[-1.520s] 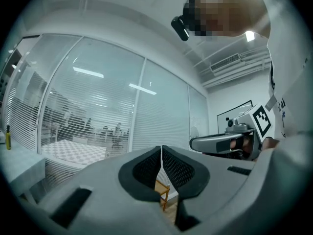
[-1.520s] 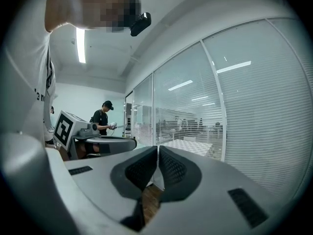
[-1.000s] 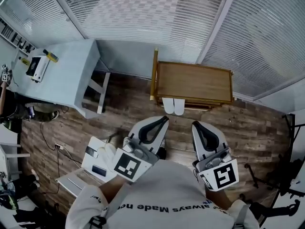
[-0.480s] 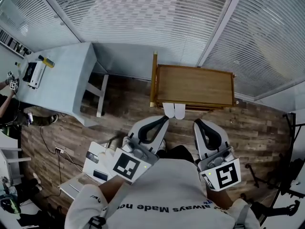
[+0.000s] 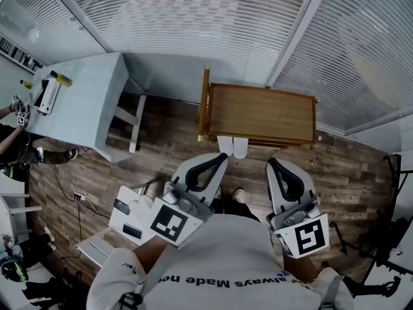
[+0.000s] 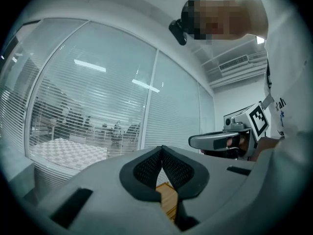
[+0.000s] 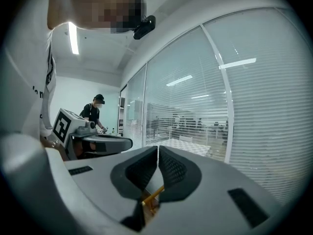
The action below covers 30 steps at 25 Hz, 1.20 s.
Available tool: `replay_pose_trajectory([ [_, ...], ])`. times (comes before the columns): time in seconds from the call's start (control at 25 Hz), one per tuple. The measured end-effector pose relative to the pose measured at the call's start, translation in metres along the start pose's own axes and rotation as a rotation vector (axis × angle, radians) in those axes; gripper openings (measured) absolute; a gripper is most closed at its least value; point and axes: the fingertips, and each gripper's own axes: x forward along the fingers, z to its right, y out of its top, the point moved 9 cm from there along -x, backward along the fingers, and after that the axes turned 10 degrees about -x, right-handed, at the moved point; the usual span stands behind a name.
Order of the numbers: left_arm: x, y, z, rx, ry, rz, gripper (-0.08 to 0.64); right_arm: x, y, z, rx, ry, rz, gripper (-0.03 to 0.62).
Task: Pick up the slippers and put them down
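Our left gripper (image 5: pixel 222 157) and right gripper (image 5: pixel 271 165) were both closed on nothing. We judged the pair of white soft slippers (image 5: pixel 232 146), at twelve o'clock against the low brown wooden table (image 5: pixel 261 112), light and floppy, best pinched at the heel rim.

Two white slippers (image 5: pixel 232 146) lie side by side, apparently partly under the wooden table (image 5: pixel 258 112).

A wooden bench (image 5: pixel 261 112) stands at two o'clock on the plank floor (image 5: pixel 161 141), with a grey table (image 5: pixel 84 99) (small tools lie on it) at ten o'clock, blinds (image 5: pixel 213 18) at twelve and a white case (image 5: pixel 126 215) at eight.
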Motion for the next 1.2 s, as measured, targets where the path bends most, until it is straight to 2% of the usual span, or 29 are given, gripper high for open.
replay_pose_trajectory([
  [0.24,0.010,-0.010,0.005,0.000,0.007,-0.026,0.012,0.004,-0.012,0.008,0.009,0.021,-0.015,0.017],
  [0.68,0.017,-0.049,-0.010,-0.010,0.031,-0.093,0.012,0.016,-0.053,0.005,0.043,0.054,-0.090,0.018],
  [1.2,0.017,-0.129,-0.031,-0.074,0.053,-0.174,0.012,0.030,-0.137,-0.018,0.132,0.094,-0.184,0.022],
])
